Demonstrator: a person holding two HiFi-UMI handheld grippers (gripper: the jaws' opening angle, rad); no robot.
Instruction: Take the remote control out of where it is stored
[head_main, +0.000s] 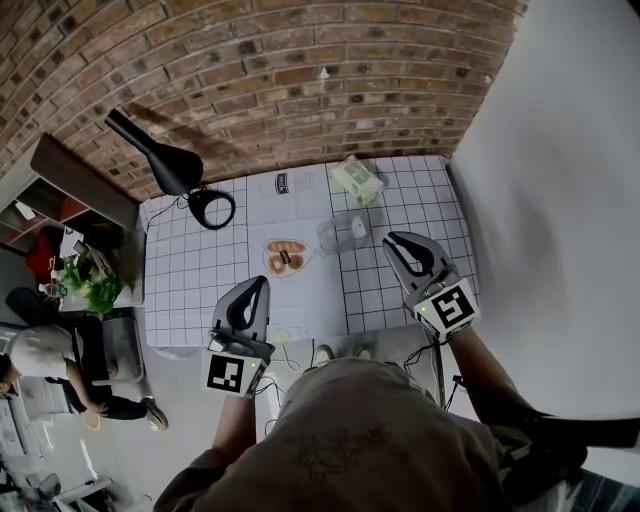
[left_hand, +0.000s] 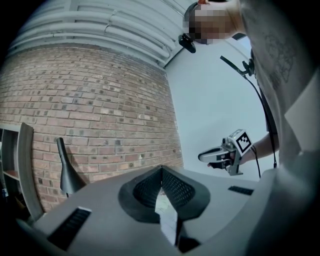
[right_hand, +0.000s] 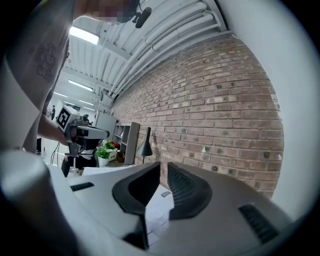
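Note:
A clear plastic box (head_main: 343, 232) stands mid-table on the white grid cloth (head_main: 195, 275). Something pale lies inside it; I cannot tell whether that is the remote control. My right gripper (head_main: 393, 243) hovers just right of the box, level. Its jaws stand a narrow slit apart with nothing between them (right_hand: 164, 168). My left gripper (head_main: 262, 284) is at the table's near edge, left of the box, with its tips touching and empty (left_hand: 161, 169). Each gripper shows in the other's view: the right (left_hand: 206, 156), the left (right_hand: 102, 133).
A black desk lamp (head_main: 158, 152) and its ring base (head_main: 211, 208) sit back left. A green-white packet (head_main: 357, 180) lies behind the box, and an orange heart-shaped dish (head_main: 284, 256) to its left. A brick wall (head_main: 260, 70) backs the table. A shelf with plants (head_main: 88, 282) stands left.

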